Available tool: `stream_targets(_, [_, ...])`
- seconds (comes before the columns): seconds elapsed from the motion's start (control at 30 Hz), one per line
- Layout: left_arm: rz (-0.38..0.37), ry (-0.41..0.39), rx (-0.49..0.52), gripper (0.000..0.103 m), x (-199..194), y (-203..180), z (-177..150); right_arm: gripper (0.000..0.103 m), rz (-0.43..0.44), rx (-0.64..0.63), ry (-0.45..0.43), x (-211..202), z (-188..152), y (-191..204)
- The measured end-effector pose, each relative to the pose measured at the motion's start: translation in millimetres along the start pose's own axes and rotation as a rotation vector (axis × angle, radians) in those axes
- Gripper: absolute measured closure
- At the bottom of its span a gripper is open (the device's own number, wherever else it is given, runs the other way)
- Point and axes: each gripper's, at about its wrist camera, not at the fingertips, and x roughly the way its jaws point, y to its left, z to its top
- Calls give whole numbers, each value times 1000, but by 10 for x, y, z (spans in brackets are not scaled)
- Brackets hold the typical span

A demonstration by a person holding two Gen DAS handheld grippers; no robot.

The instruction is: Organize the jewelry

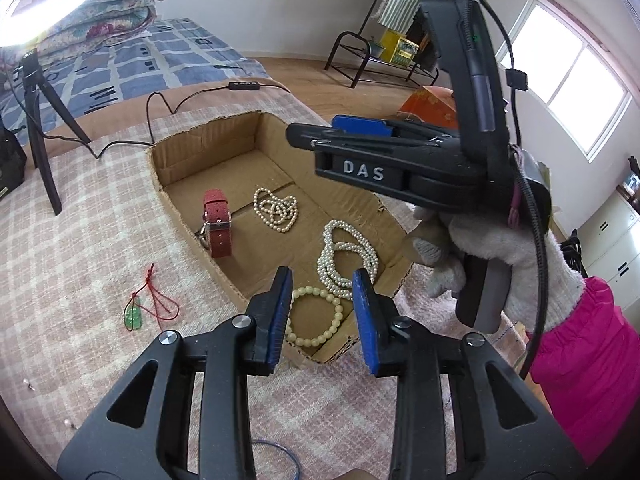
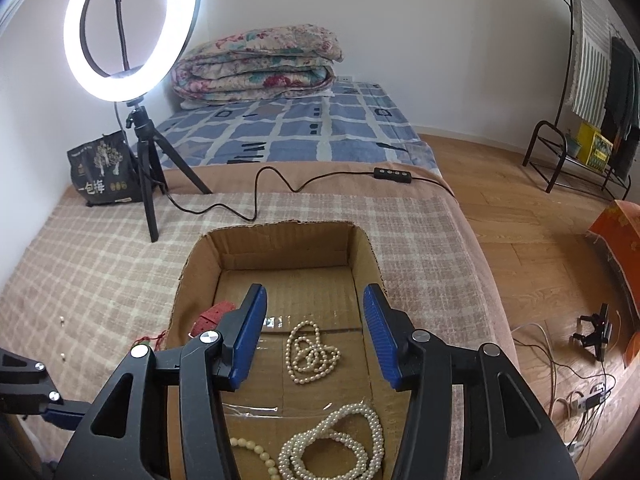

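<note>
An open cardboard box [image 1: 192, 156] lies on the plaid bed cover. In it are a red watch [image 1: 217, 222], a small pearl necklace [image 1: 276, 210], a coiled white pearl strand [image 1: 346, 260] and a cream bead bracelet [image 1: 316, 316]. A green pendant on a red cord [image 1: 150, 306] lies on the cover left of the box. My left gripper [image 1: 322, 316] is open and empty, above the box's near end over the bracelet. My right gripper [image 2: 314, 332] is open and empty above the box [image 2: 280, 248], over the small necklace [image 2: 310, 350]; it also shows in the left wrist view [image 1: 344, 130].
A ring light on a tripod [image 2: 132, 32] and a black bag [image 2: 102, 168] stand at the far left of the bed, its cable [image 2: 280, 184] running across the cover. Folded quilts [image 2: 260, 64] lie beyond. The bed edge and wooden floor [image 2: 540, 248] are to the right.
</note>
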Motion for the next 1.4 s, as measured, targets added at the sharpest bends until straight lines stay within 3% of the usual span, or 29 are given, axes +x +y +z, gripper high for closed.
stream_targets(0.33, [45, -37, -3, 73, -322, 58, -45, 53, -19, 5, -31, -278, 18, 47])
stream_targets(0.43, [62, -64, -12, 73, -511, 112, -65, 48, -29, 5, -53, -409, 20, 74])
stream_targets(0.9, [205, -168, -44, 73, -1482, 586, -358, 46, -86, -51, -162, -1012, -108, 365])
stream_targets(0.97, [224, -182, -50, 73, -1598, 661, -427, 42, -73, -56, -168, -1088, -158, 427])
stream_targets(1.13, [259, -221, -59, 73, -1856, 837, -622, 41, -47, -85, -163, -1231, -303, 625])
stream_targets(1.4, [296, -220, -113, 73, -2068, 1158, -871, 38, 32, -146, -132, -1419, -702, 1073])
